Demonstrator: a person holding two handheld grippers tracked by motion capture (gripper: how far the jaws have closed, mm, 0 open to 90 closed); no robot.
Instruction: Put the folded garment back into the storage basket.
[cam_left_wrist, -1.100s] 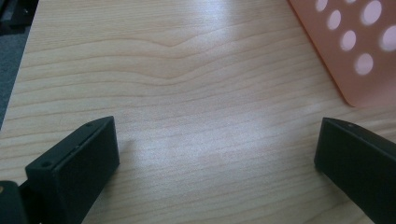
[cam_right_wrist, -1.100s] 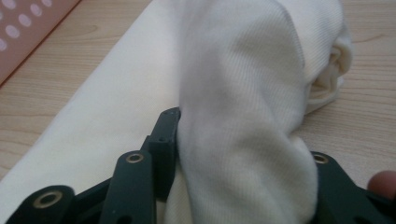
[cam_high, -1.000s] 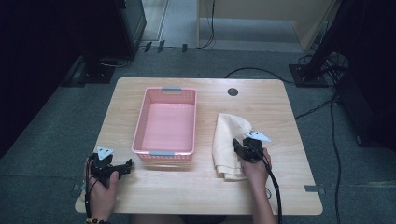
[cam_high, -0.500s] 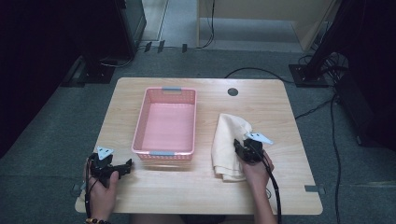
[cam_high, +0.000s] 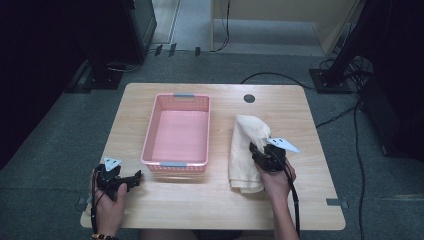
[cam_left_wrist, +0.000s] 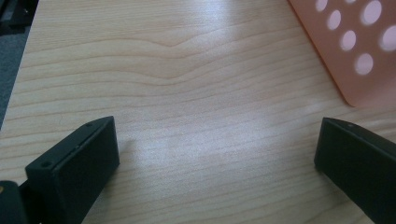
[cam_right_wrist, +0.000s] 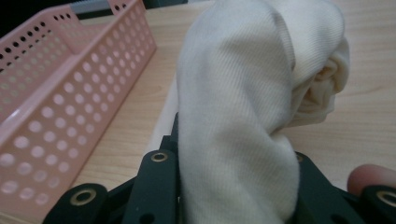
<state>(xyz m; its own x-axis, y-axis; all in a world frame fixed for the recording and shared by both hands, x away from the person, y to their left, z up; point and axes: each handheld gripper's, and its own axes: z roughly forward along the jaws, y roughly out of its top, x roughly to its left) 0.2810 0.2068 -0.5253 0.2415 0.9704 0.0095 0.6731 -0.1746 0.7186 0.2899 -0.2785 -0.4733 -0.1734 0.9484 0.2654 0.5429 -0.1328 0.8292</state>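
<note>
— Two grippers are working at that table (cam_high: 200, 210), am I seeing it right?

— Yes. The right gripper (cam_right_wrist: 233, 186) is pinching the cream towel (cam_right_wrist: 243, 93); its jaws have just been closing, and the cloth is bunching up between them and spilling over the top.

— Where is the towel lying?

— Straight ahead of that gripper, draping away from the jaws in a rolled heap, with its far part resting on the wood. From above, the towel (cam_high: 246, 150) is stretching both in front of the right gripper (cam_high: 261, 152) and back beside the hand holding it.

— And the pink basket (cam_right_wrist: 56, 93)?

— It is sitting just to the left of the right gripper (perforated wall facing it), apart from the cloth with a strip of bare wood between them.

— What is the left gripper (cam_left_wrist: 215, 154) doing?

— It is resting low over the table with its jaws spread wide and bare wood between them. One corner of the basket (cam_left_wrist: 364, 51) is showing ahead of it and to its right. From above, the left gripper (cam_high: 131, 179) is pointing toward the near end of the basket (cam_high: 175, 165).
</note>
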